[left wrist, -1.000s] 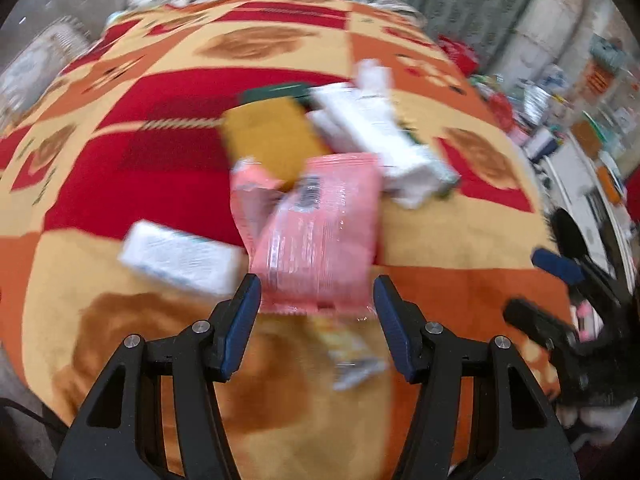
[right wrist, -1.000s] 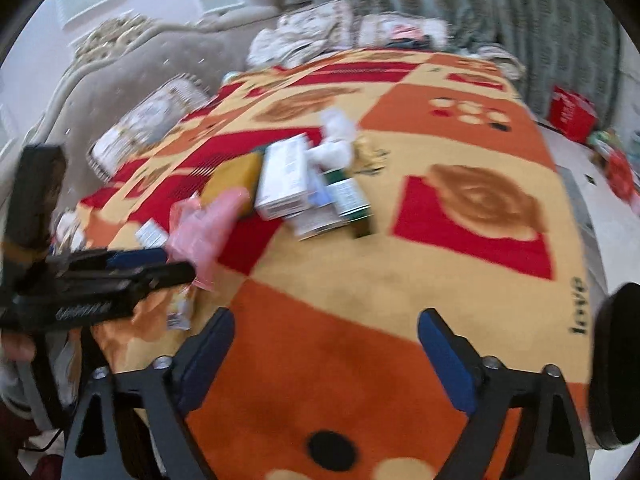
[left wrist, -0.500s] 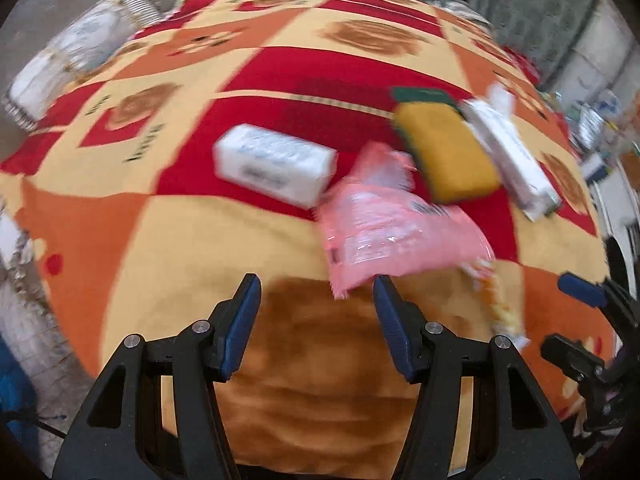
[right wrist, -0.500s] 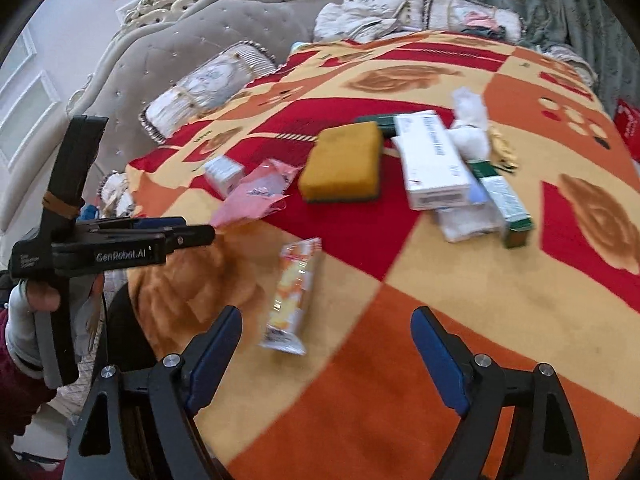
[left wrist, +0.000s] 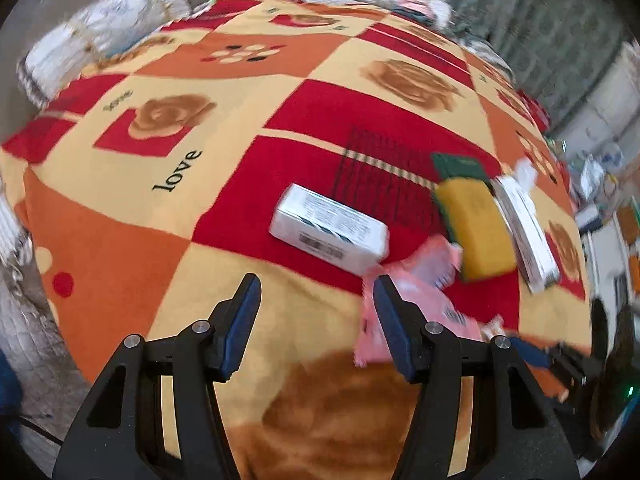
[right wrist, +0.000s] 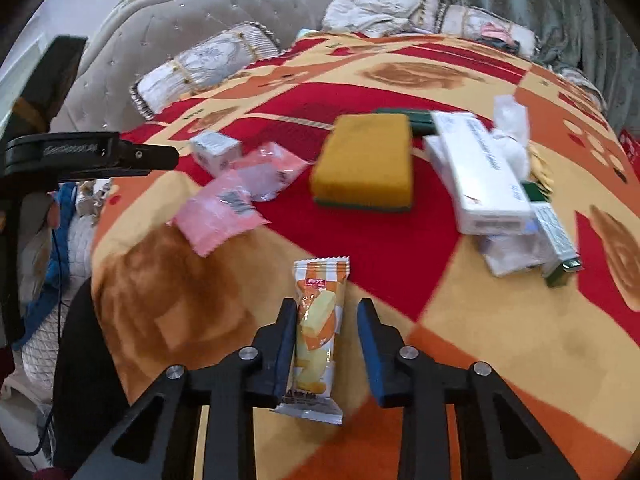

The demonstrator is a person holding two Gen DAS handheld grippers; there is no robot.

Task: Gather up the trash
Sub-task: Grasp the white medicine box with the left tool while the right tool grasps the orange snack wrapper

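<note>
Left wrist view: the left gripper (left wrist: 316, 312) hangs over a patchwork blanket (left wrist: 208, 92), jaws half apart with nothing between them. A pink wrapper (left wrist: 424, 292) lies just past and behind its right finger, partly hidden by it; I cannot tell whether they touch. Ahead and slightly right sits a white box (left wrist: 330, 234). Farther right lie a yellow sponge (left wrist: 474, 232) and a long white carton (left wrist: 526, 236), side by side. At the far right edge the tip of the right gripper shows, blurred.

Right wrist view: the right gripper (right wrist: 325, 336) has just been closing, and a snack packet (right wrist: 318, 332) lies lengthwise between the fingers on the blanket (right wrist: 500, 344). The left finger is against the packet's edge; the right finger stands clear of it with a gap, so the grip is not made. Ahead and left lies the pink wrapper (right wrist: 236, 200), with the white box (right wrist: 216, 152) beyond it. Straight ahead is the sponge (right wrist: 366, 162); ahead right, the carton (right wrist: 482, 172) on a heap of paper scraps. The left gripper (right wrist: 168, 157) reaches in from the left edge.
</note>
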